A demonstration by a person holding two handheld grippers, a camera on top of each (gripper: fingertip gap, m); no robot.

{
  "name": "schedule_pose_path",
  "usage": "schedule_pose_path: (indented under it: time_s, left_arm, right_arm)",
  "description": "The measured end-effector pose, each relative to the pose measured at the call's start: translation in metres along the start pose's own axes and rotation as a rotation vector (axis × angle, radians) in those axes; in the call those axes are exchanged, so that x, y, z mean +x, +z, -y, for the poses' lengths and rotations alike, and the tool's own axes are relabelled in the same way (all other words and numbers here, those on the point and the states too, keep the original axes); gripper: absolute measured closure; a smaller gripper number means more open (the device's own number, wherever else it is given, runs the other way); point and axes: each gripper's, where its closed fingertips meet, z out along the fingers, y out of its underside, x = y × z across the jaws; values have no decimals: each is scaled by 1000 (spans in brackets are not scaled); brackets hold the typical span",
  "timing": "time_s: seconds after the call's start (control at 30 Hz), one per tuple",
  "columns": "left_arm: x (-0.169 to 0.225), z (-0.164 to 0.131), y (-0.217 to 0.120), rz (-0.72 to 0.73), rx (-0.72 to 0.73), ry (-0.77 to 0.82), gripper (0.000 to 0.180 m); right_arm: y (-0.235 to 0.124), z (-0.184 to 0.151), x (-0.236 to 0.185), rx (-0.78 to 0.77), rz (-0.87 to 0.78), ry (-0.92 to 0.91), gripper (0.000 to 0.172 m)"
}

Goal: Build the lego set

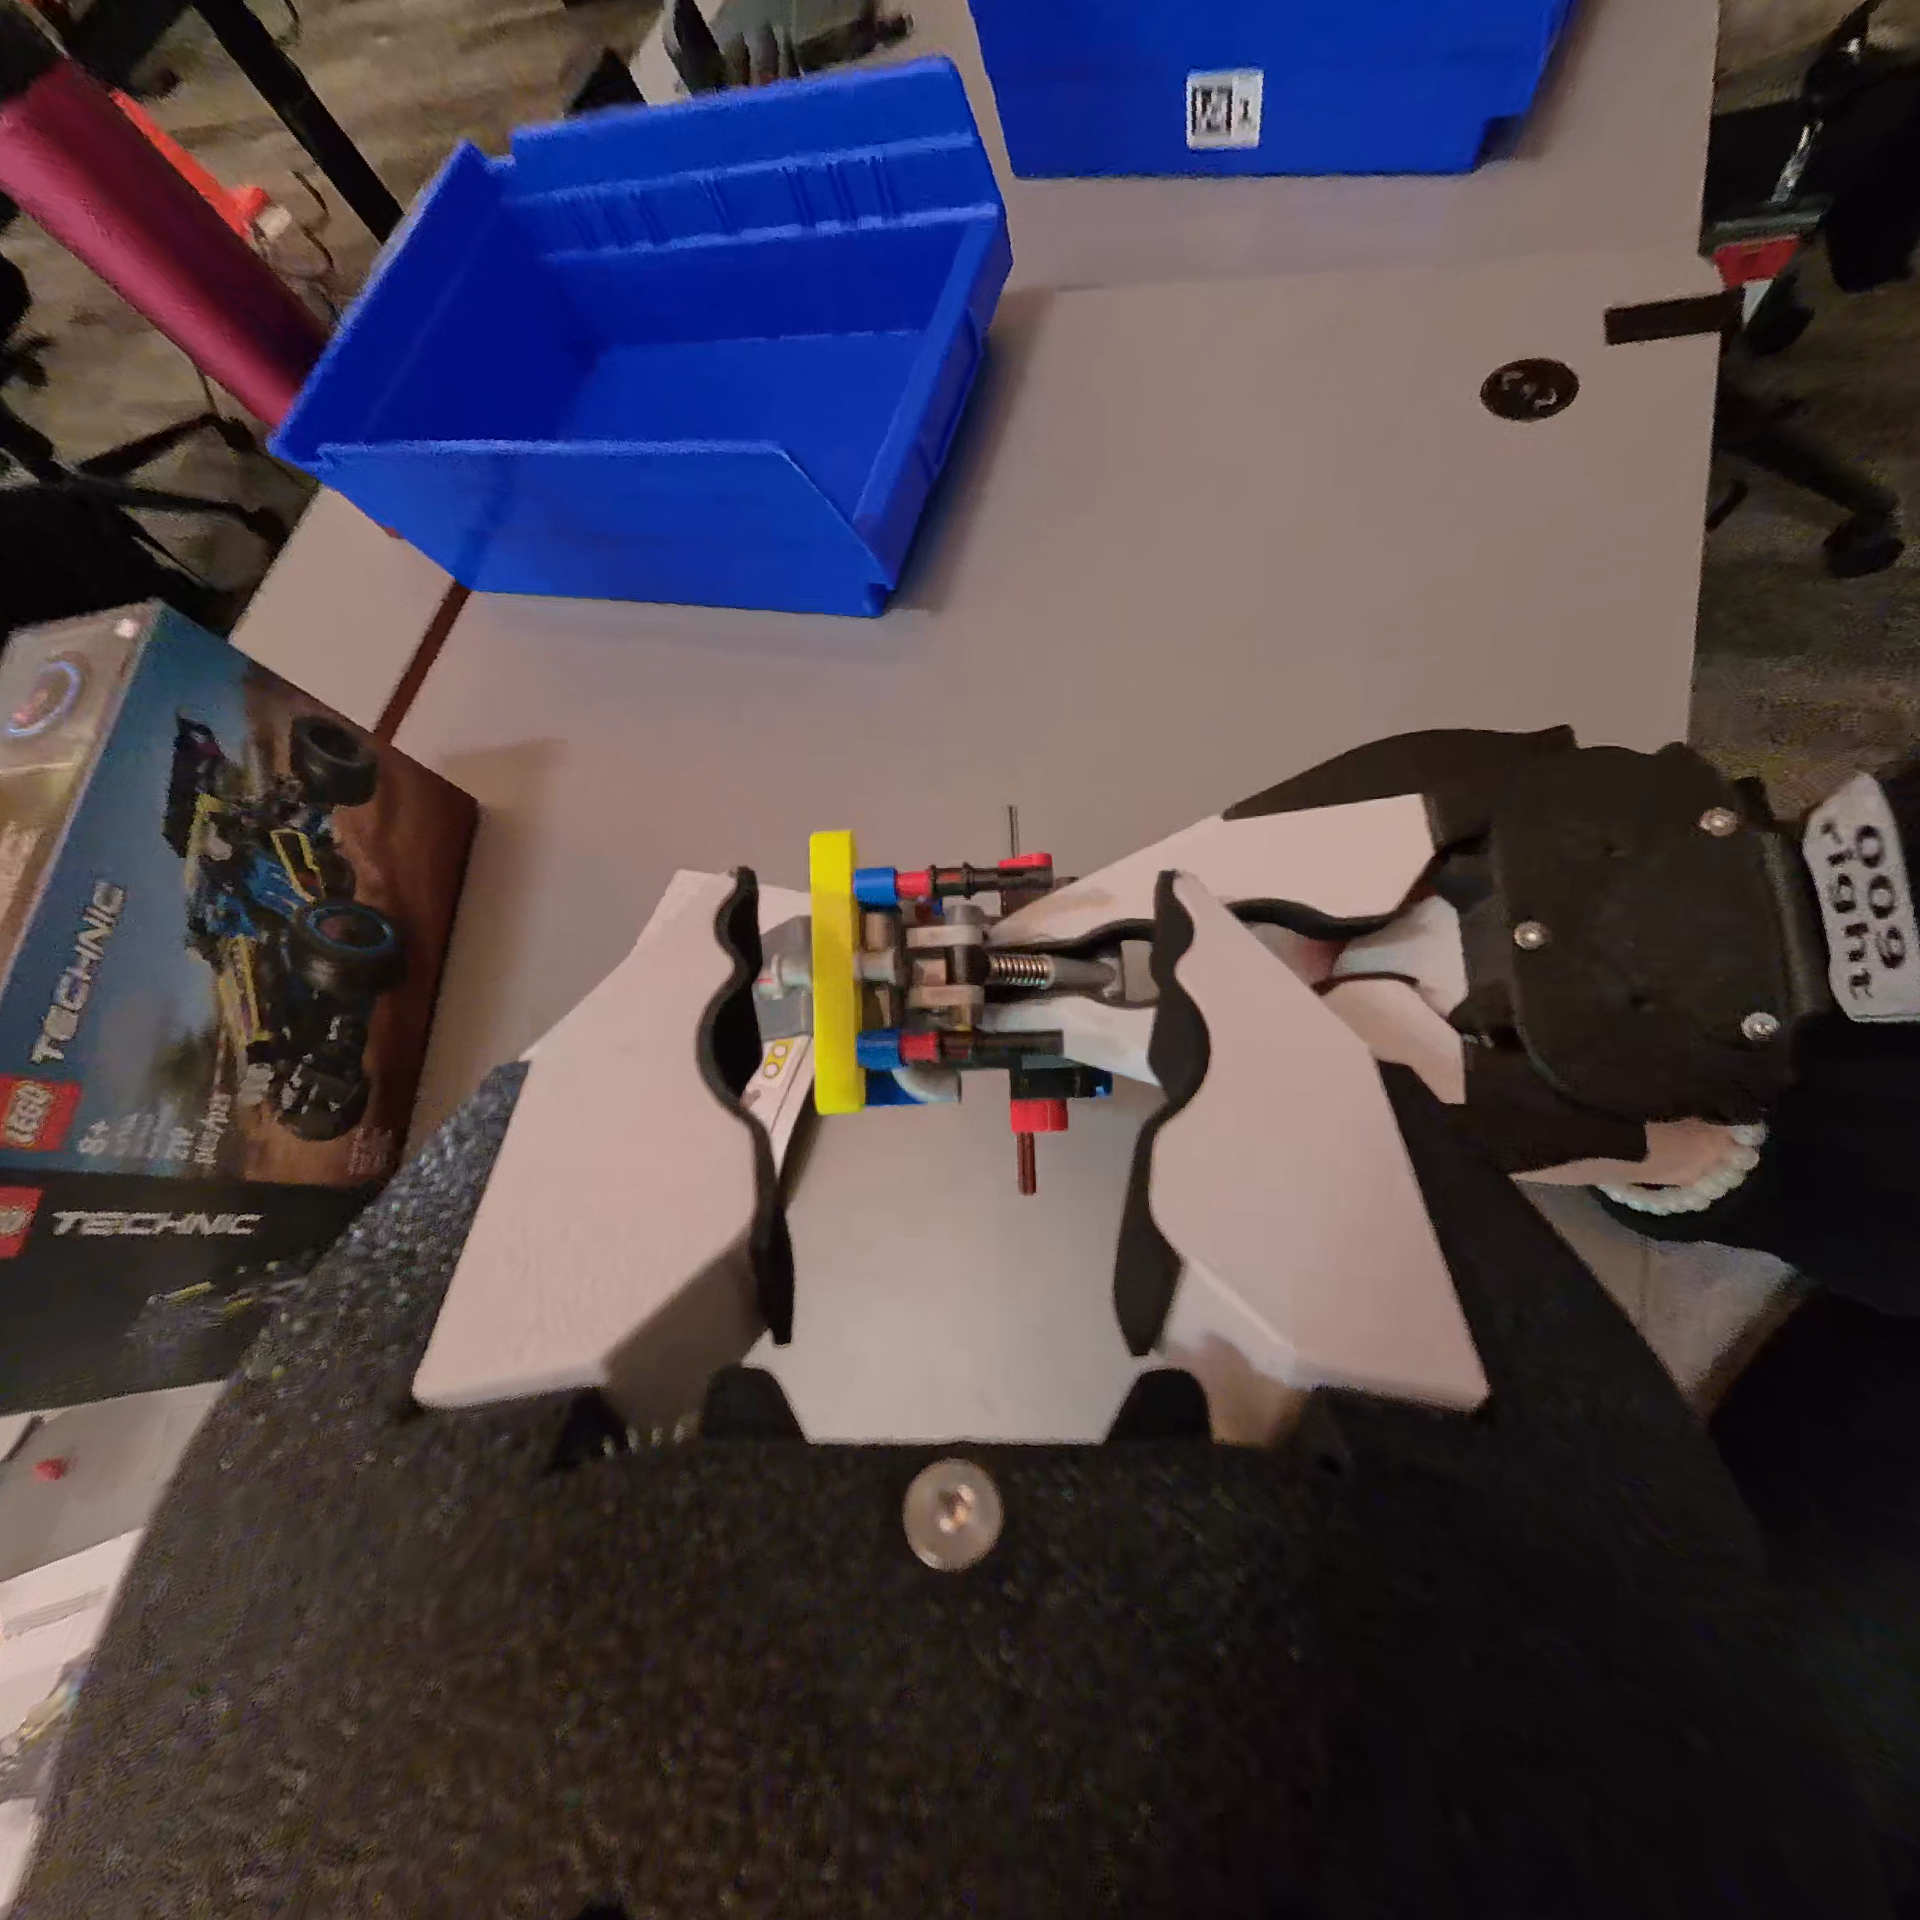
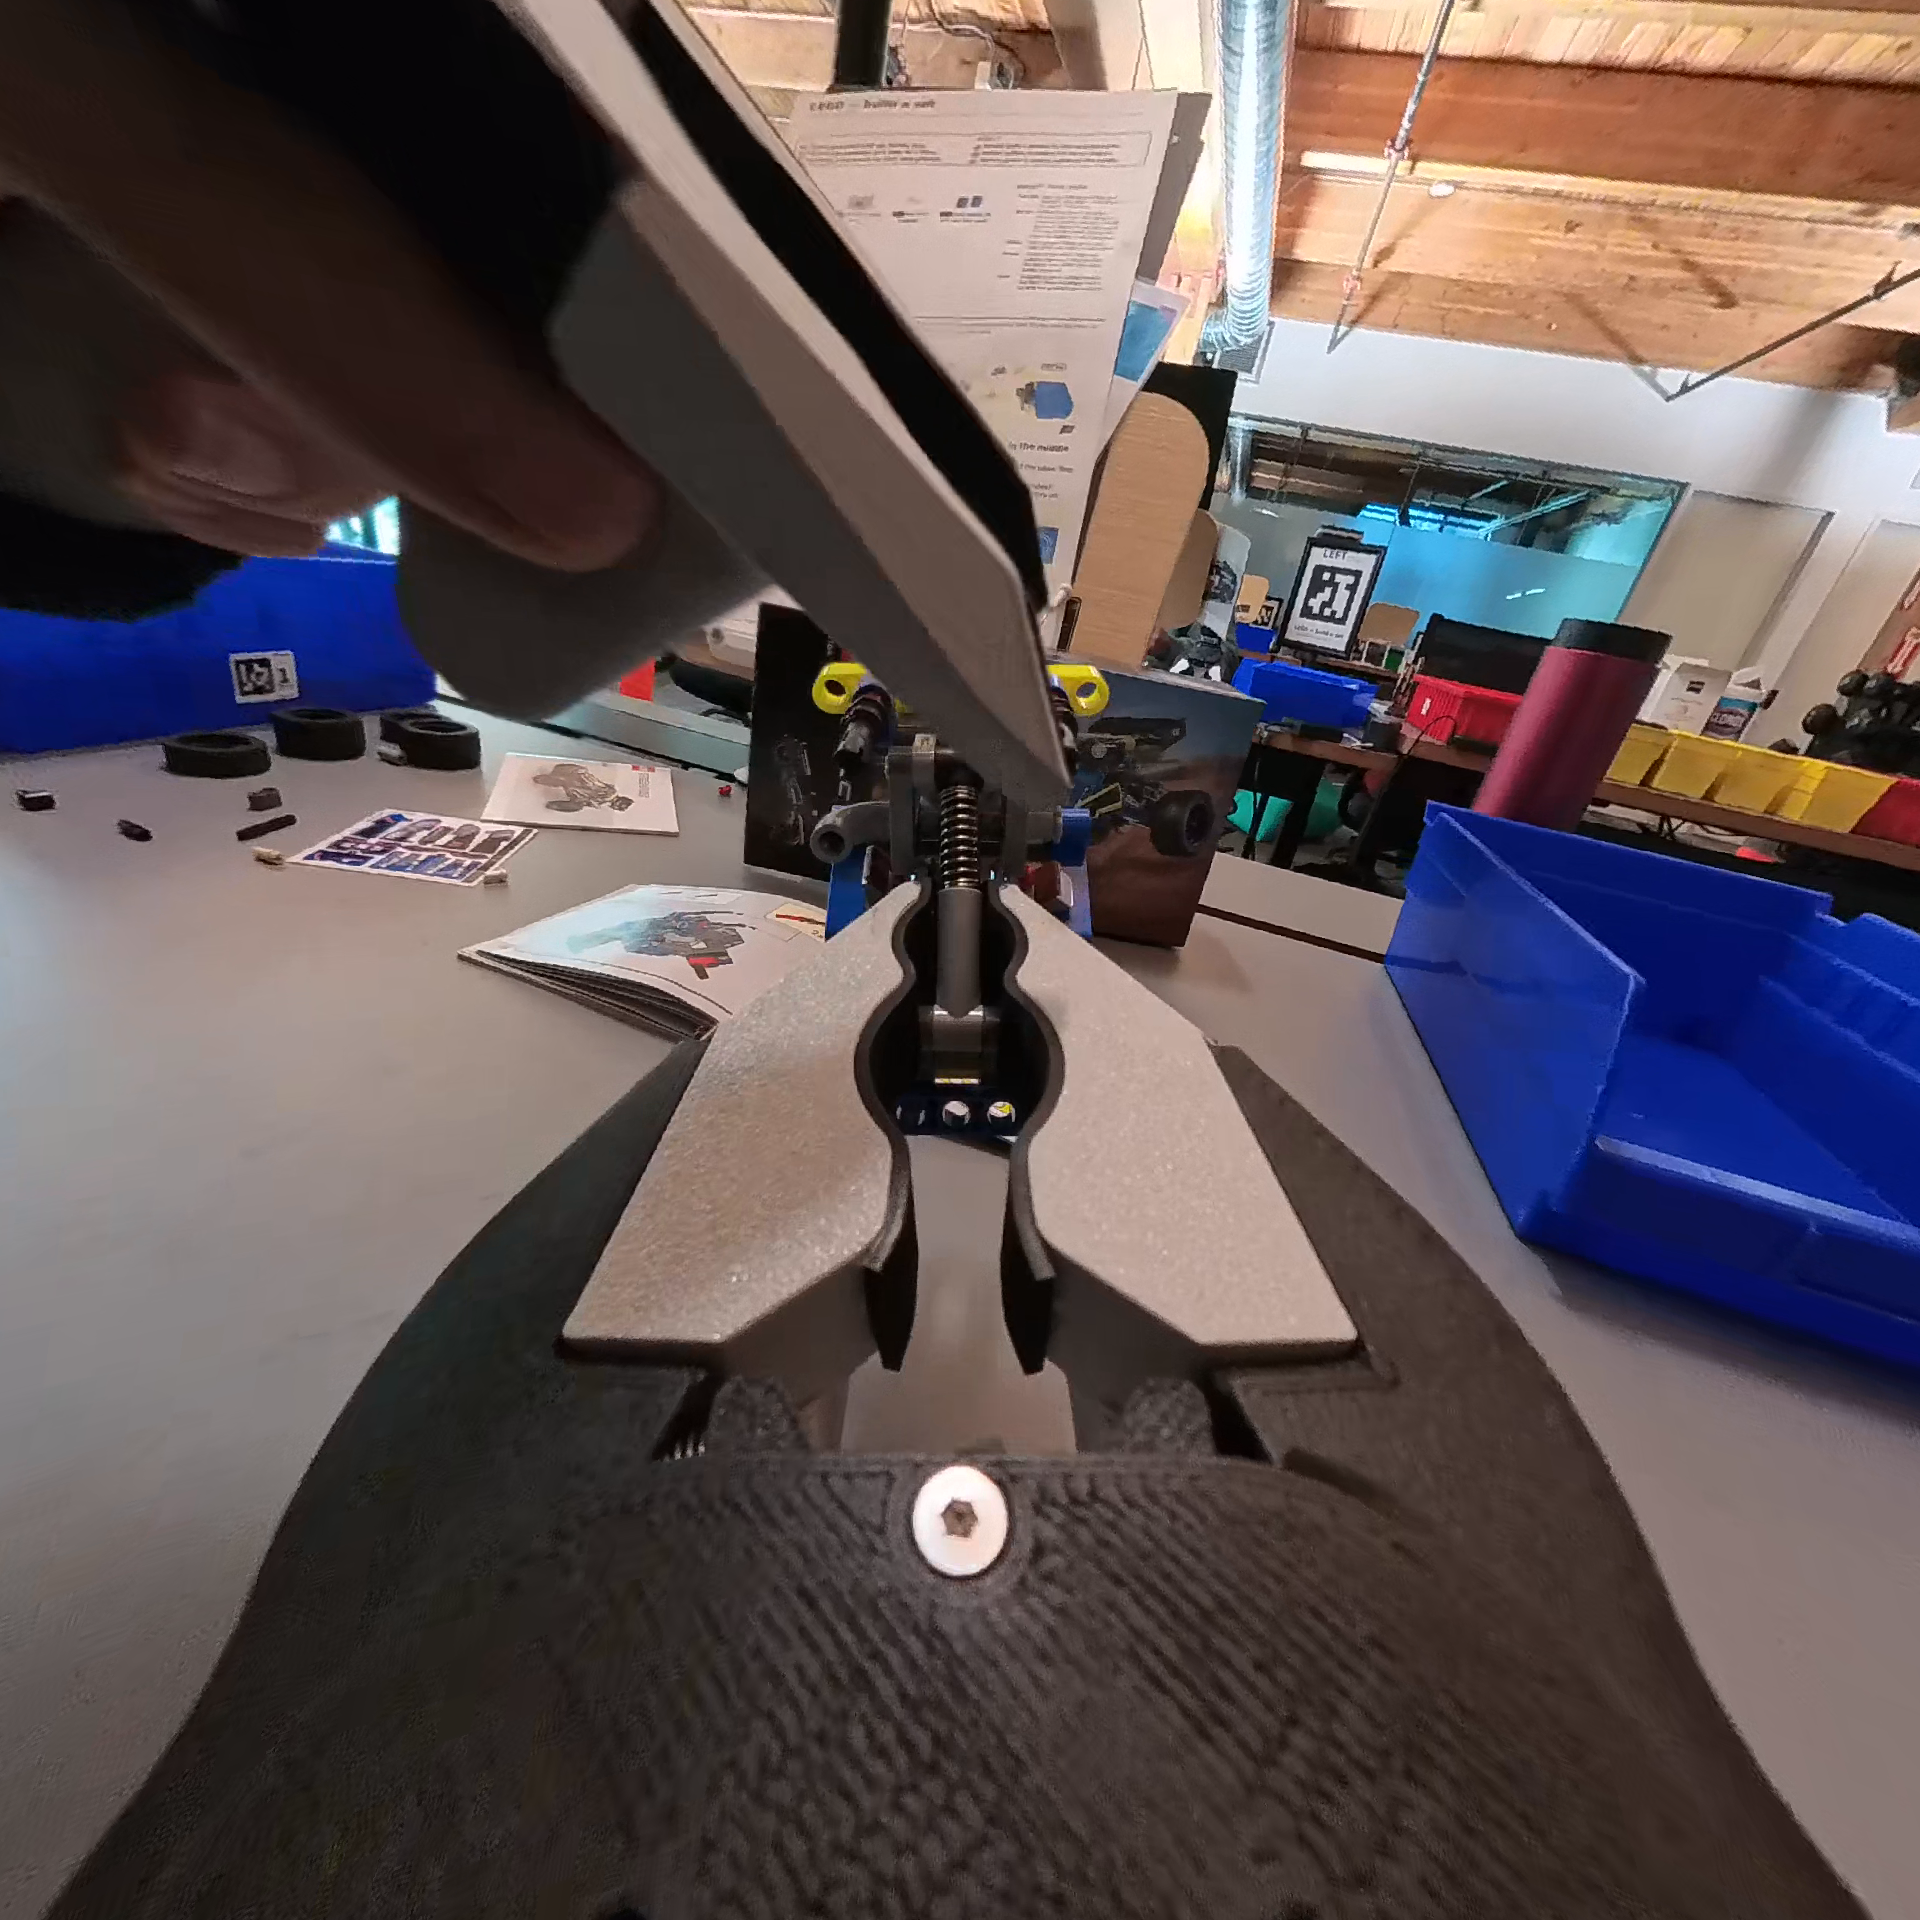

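Jaws: right gripper (image 2: 961,914) clamped on grey shock absorber (image 2: 958,935) of toy brick chassis (image 1: 935,987); left gripper (image 1: 956,966) wide open, straddling chassis crosswise, pads clear, just beside yellow beam (image 1: 836,971).

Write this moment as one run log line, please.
left gripper: open around toy assembly | right gripper: shut on shock absorber | blue bin: beyond
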Motion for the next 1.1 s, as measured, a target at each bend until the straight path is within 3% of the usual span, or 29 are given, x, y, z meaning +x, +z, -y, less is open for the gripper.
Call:
schedule_pose_path:
  time_s: [0.5, 1.1]
  left_arm:
    - [-3, -11, 19, -49, -94, -18, 130]
    - [-7, -12, 21, -62, -64, 4, 131]
  right_arm:
    - [0, 0, -2, -6, -3, -68, 167]
    - [1, -1, -5, -8, 0, -64, 167]
